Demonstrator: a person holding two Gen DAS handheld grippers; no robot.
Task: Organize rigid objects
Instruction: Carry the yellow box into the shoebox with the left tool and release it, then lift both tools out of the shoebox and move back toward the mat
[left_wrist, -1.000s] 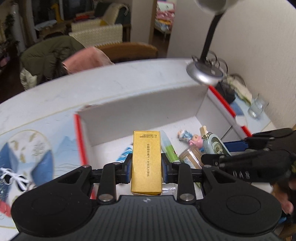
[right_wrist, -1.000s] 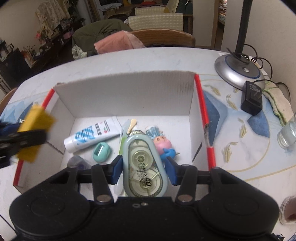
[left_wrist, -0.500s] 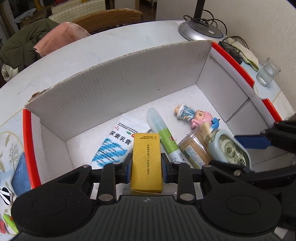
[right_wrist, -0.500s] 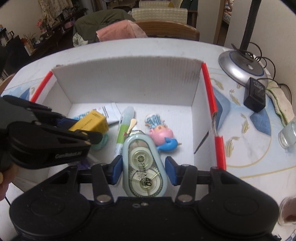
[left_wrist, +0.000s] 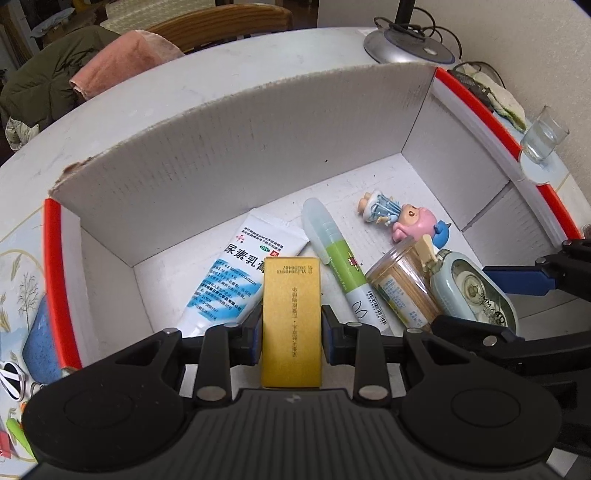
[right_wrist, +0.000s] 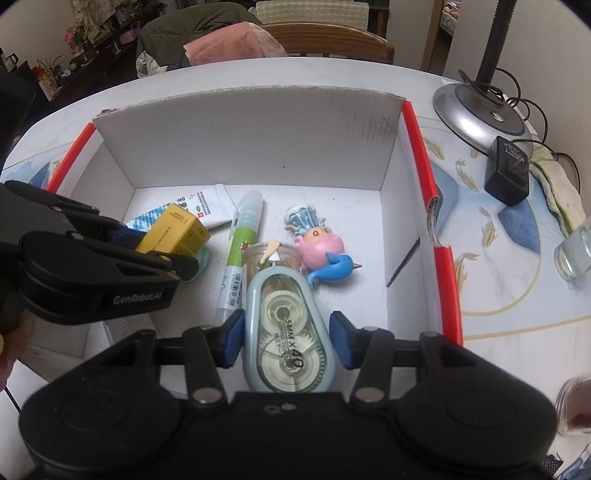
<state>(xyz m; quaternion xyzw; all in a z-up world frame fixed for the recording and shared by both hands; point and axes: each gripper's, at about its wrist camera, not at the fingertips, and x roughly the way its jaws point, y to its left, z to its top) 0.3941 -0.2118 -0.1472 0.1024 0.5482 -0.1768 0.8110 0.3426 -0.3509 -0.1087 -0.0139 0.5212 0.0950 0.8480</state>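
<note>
Both grippers hung inside the cardboard box (right_wrist: 251, 122), the left gripper (left_wrist: 291, 326) clamping a yellow carton (left_wrist: 291, 317) and the right gripper (right_wrist: 287, 338) seemingly loose around a correction-tape dispenser (right_wrist: 288, 336), apparently for setting down among the toiletries.

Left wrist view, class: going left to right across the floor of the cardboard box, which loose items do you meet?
Ointment tube → green glue stick → toothpick jar → correction tape, with the pink figurine farther back.

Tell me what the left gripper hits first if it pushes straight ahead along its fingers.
Probably the white ointment tube: it lies just past the front end of the yellow box held in the left gripper. Beyond it stands the cardboard box's back wall. Height over the tube is unclear.
</note>
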